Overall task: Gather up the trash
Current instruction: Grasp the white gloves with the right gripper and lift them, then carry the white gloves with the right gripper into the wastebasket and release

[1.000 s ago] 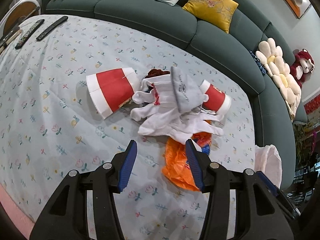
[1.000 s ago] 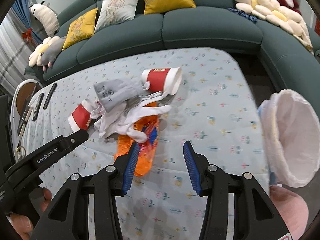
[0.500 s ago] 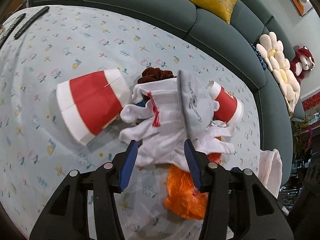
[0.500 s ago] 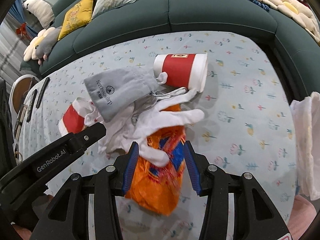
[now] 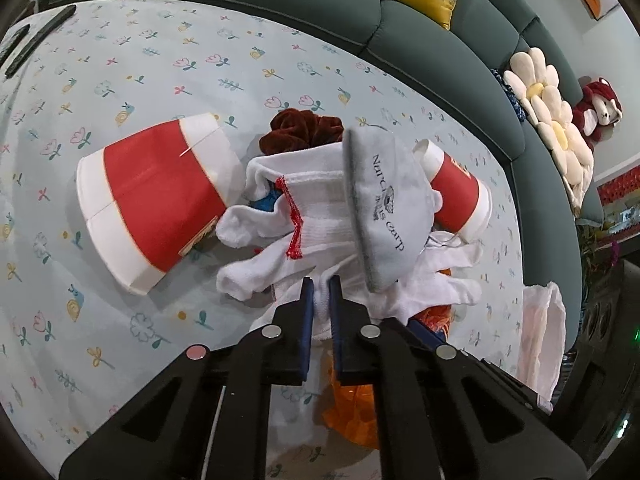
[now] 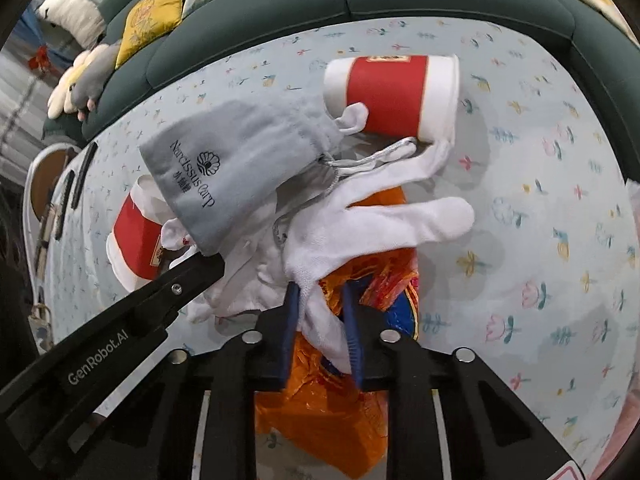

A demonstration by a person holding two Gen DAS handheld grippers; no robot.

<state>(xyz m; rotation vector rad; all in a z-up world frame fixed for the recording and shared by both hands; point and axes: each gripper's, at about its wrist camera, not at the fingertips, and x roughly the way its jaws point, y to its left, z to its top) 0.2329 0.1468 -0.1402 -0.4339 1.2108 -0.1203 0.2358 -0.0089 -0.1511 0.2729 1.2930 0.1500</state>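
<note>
A heap of trash lies on the floral-clothed table (image 5: 120, 80), directly ahead of both tools. In the left wrist view the pile is topped by a grey drawstring pouch (image 5: 384, 208) with dark lettering, resting over a knitted white glove with a red-stitched cuff (image 5: 312, 216); a dark red velvet scrunchie (image 5: 300, 128) peeks out beyond them. To the left of the left hand-held gripper (image 5: 321, 292) a flattened red-and-white paper cup (image 5: 156, 200) lies on its side, touching the gloves, and ahead to its right a second red-and-white cup (image 5: 460, 192) lies tipped over, partly under the pouch. The left hand-held gripper is angled down into the near edge of the heap, its blue-padded fingers drawn nearly together and pinching a fold of white glove fabric. In the right wrist view a thin white glove (image 6: 380, 220) spreads its fingers across a crumpled orange plastic wrapper (image 6: 340, 400) with blue and red print. The right hand-held gripper (image 6: 320, 300) reaches low over the wrapper, its fingers narrowed around the cuff end of that thin glove, with wrapper showing between and beneath them. The left tool's black finger crosses in from the right tool's left, its tip beside the pouch. A white bag (image 5: 540, 340) sits to the left tool's right at the table edge, and a green sofa (image 5: 440, 60) curves beyond.
</note>
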